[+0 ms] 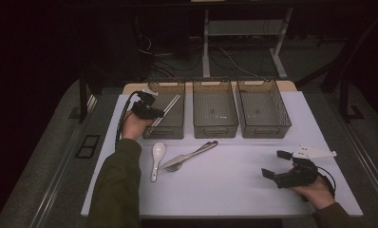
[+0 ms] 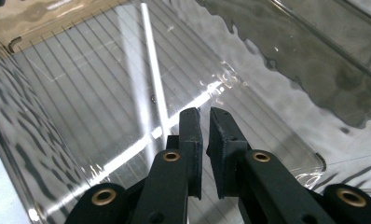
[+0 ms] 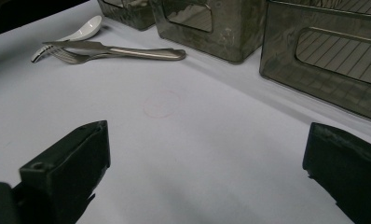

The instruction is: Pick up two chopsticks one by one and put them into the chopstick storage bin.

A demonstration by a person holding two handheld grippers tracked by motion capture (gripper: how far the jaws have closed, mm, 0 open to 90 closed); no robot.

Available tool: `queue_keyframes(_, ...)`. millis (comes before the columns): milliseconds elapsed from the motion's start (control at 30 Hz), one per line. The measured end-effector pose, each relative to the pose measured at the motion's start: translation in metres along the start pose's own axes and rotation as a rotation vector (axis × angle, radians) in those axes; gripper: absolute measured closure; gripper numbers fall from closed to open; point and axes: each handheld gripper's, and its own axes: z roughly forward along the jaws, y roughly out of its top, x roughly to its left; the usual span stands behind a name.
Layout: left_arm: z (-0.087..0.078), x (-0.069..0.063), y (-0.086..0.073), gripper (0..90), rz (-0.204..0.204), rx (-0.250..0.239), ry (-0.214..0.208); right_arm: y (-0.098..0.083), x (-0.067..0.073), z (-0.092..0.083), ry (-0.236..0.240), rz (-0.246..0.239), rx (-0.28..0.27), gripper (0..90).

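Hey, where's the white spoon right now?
In the high view the white spoon lies on the table left of centre, just left of the knife and fork, in front of the leftmost bin.

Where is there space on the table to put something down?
The white table is bare between the knife and the right tongs. The middle bin and right bin look empty. It is crowded around the spoon and fork.
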Motion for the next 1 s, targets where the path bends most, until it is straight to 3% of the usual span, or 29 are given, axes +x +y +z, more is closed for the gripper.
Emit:
queue_keyframes(200,-0.006,0.0,0.002,78.7,-0.001,-0.03,0.001,0.0,0.0,0.0,0.001,0.001,0.001,0.5)
queue_keyframes(333,-0.013,-0.004,0.004,74.6,-0.017,-0.058,-0.012,0.0,0.001,0.001,0.002,0.002,0.003,0.5)
queue_keyframes(500,-0.025,-0.011,0.008,67.2,-0.004,-0.105,-0.036,0.0,0.001,0.0,0.001,0.001,0.001,0.5)
queue_keyframes(667,-0.041,-0.024,0.011,60.4,-0.007,-0.158,-0.061,0.0,0.001,0.0,0.001,0.003,0.0,0.5)
queue_keyframes(833,-0.056,-0.039,0.008,50.8,-0.012,-0.179,-0.089,0.0,0.0,-0.001,-0.002,0.007,-0.003,0.5)
queue_keyframes(1000,-0.067,-0.056,0.001,40.7,0.023,-0.202,-0.117,-0.001,0.001,-0.002,-0.002,0.005,0.001,0.5)
